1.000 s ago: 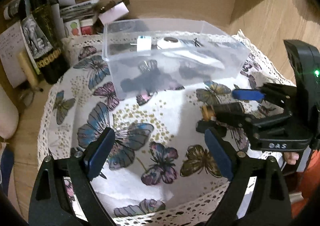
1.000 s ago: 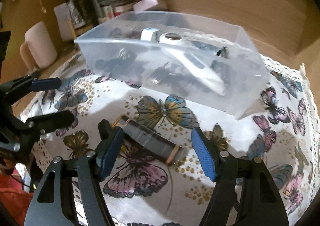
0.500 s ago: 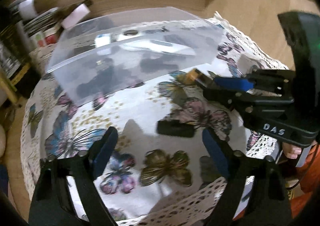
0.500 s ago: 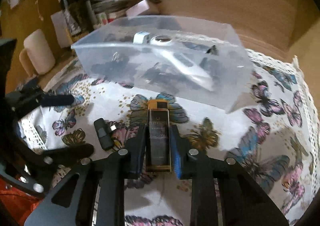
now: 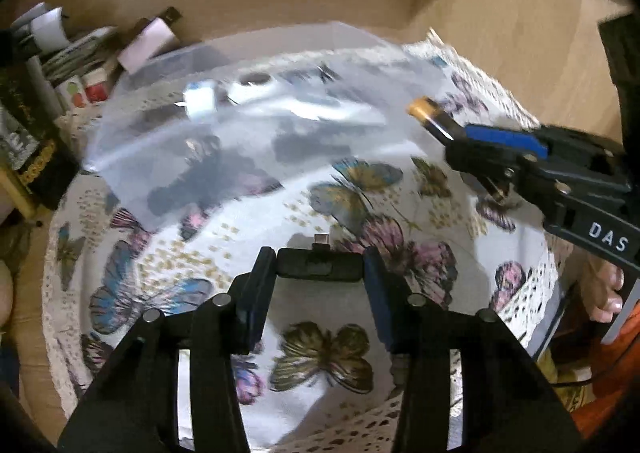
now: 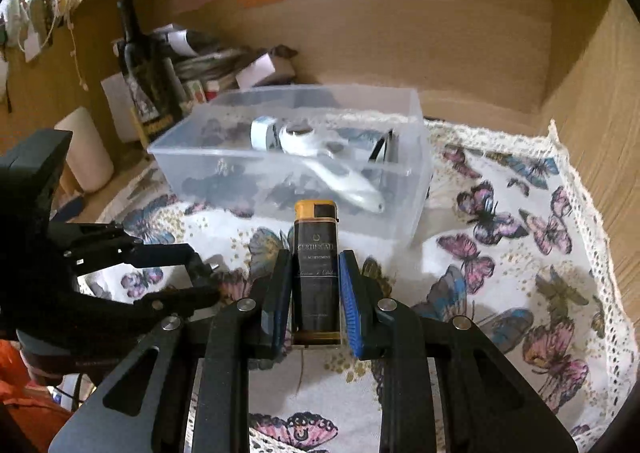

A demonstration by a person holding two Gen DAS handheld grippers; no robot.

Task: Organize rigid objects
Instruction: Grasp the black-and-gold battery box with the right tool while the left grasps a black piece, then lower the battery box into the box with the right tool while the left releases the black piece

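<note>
My right gripper point(image 6: 314, 273) is shut on a black lighter with gold ends point(image 6: 316, 253) and holds it above the butterfly cloth, just in front of the clear plastic bin point(image 6: 416, 173). The lighter also shows in the left wrist view point(image 5: 430, 119), held in the right gripper point(image 5: 460, 137). My left gripper point(image 5: 319, 273) is shut on a small black USB-C device point(image 5: 320, 267) low over the cloth. The bin point(image 5: 132, 173) holds a white tool point(image 6: 340, 173), a small white-blue item and a black clip.
A dark wine bottle point(image 6: 146, 85), stacked papers and small boxes stand behind the bin at the left. A cream cylinder point(image 6: 86, 151) stands at the far left. Wooden walls close the back and right. The lace-edged cloth point(image 6: 520, 253) covers the table.
My right gripper shut on the lighter and lifted it toward the bin. My left gripper moved onto the black USB-C device and shut on it.
</note>
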